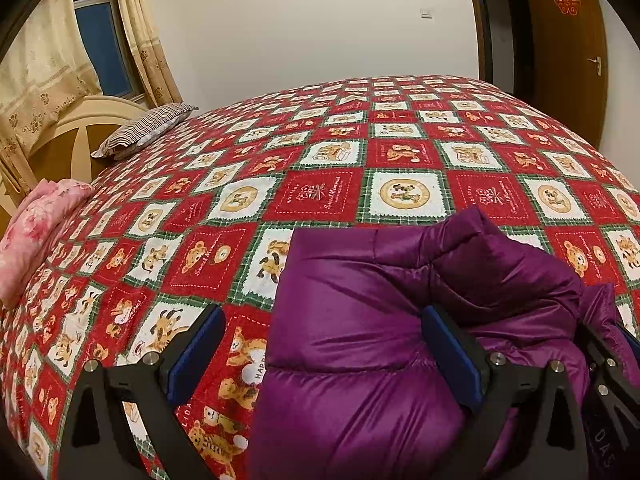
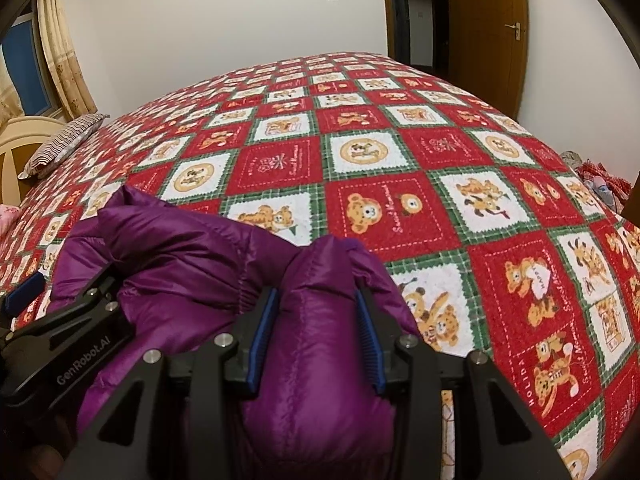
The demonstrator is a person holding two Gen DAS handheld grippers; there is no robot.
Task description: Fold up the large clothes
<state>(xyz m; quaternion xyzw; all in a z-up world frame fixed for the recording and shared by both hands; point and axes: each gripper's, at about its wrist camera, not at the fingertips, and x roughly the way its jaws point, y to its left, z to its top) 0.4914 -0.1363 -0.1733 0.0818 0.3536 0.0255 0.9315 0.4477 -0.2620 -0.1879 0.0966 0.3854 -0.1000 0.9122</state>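
A shiny purple puffer jacket lies bunched on the near part of the bed; it also fills the lower left of the right wrist view. My left gripper is open, its right finger resting on the jacket and its left finger over the bedspread. My right gripper is shut on a thick padded fold of the jacket between its blue pads. The left gripper shows at the left of the right wrist view, close beside the right one.
The bed carries a red, white and green bear-print bedspread. A striped pillow and a pink floral quilt lie at its left edge by the headboard. A wooden door stands behind; clothes lie right of the bed.
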